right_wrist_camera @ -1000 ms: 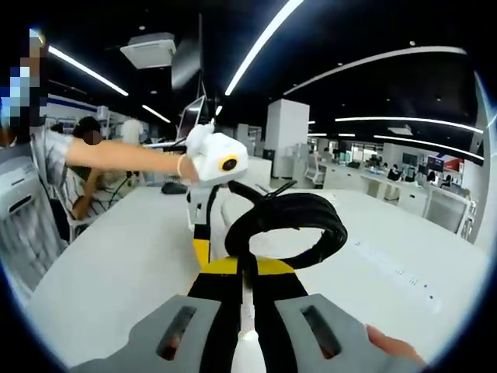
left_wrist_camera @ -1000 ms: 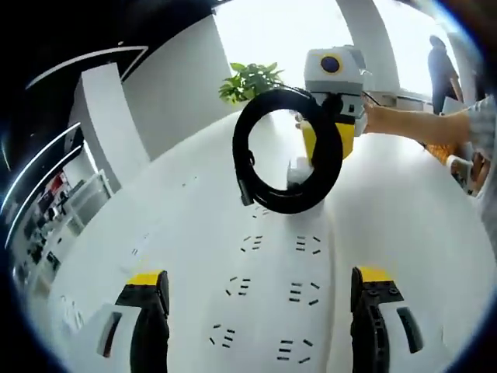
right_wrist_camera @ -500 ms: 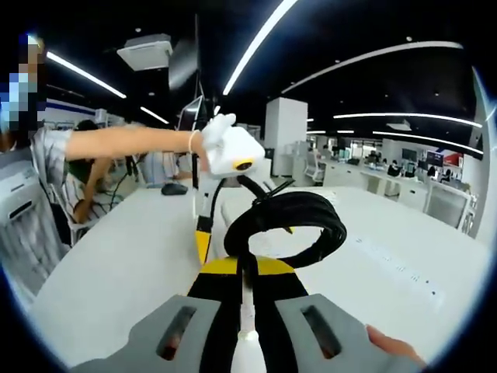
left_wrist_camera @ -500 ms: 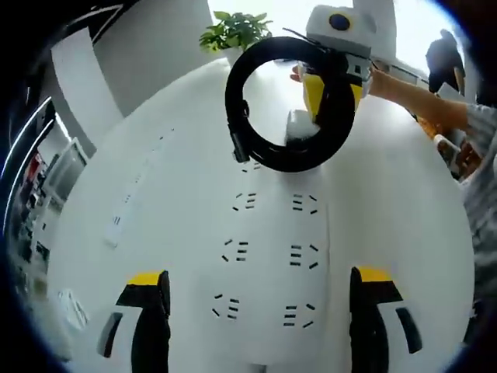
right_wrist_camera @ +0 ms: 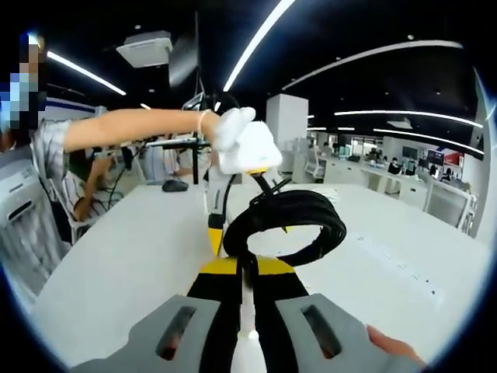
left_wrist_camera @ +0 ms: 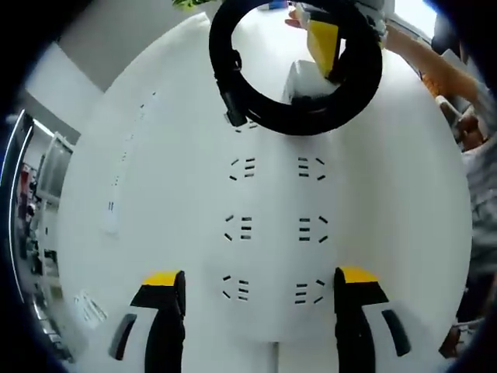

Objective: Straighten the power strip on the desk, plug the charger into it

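Right tongs (right_wrist_camera: 242, 268) clamp the coiled black cord (left_wrist_camera: 295, 116) above the power strip (left_wrist_camera: 272, 225); left tongs (left_wrist_camera: 260, 299) gape at six o'clock. The dangling loop could snag the sockets.

Left hand-held gripper (left_wrist_camera: 260, 291): jaws wide apart, empty, pointing down; seen from the right view at far centre (right_wrist_camera: 219, 225), on an outstretched bare forearm (right_wrist_camera: 132, 128).
Right hand-held gripper (right_wrist_camera: 241, 268): jaws closed together, level, pointing forward.

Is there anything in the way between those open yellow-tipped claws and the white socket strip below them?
Nothing visible: the left hand-held gripper hangs open over the white power strip; the coiled black cable sits at its far end.
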A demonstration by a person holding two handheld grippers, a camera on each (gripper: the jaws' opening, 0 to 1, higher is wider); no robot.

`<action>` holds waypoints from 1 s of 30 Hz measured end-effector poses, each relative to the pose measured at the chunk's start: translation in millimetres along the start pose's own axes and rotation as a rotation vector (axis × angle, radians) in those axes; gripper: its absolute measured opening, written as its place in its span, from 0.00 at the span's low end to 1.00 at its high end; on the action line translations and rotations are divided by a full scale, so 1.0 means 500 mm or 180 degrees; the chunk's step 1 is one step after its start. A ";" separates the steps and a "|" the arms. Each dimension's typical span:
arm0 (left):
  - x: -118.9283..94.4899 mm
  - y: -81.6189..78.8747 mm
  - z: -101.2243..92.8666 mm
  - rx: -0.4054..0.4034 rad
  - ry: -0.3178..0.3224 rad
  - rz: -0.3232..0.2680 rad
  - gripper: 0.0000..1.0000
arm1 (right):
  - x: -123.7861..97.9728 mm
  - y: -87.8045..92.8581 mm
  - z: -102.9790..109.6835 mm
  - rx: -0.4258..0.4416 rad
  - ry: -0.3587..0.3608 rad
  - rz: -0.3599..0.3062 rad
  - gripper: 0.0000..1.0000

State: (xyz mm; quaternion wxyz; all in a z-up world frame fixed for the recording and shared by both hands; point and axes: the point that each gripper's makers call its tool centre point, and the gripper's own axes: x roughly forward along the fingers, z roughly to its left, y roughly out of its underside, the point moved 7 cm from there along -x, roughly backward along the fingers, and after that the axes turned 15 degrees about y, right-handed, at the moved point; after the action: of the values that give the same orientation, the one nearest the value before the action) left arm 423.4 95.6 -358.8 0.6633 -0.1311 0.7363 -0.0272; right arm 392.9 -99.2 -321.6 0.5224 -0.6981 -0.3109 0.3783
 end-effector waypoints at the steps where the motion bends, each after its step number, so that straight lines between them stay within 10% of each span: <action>1: 0.002 -0.001 0.005 -0.0010 0.0022 0.0017 0.78 | 0.000 0.000 0.000 0.0002 -0.0001 -0.0003 0.02; 30: 0.017 -0.013 0.005 0.0021 0.0457 0.0509 0.65 | -0.006 0.002 0.007 -0.0153 -0.0119 0.0042 0.04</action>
State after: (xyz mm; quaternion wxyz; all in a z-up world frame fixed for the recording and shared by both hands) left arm 426.2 87.8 -366.0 0.6093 -0.0675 0.7900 0.0139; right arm 388.4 -100.2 -322.5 0.4971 -0.7053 -0.3249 0.3871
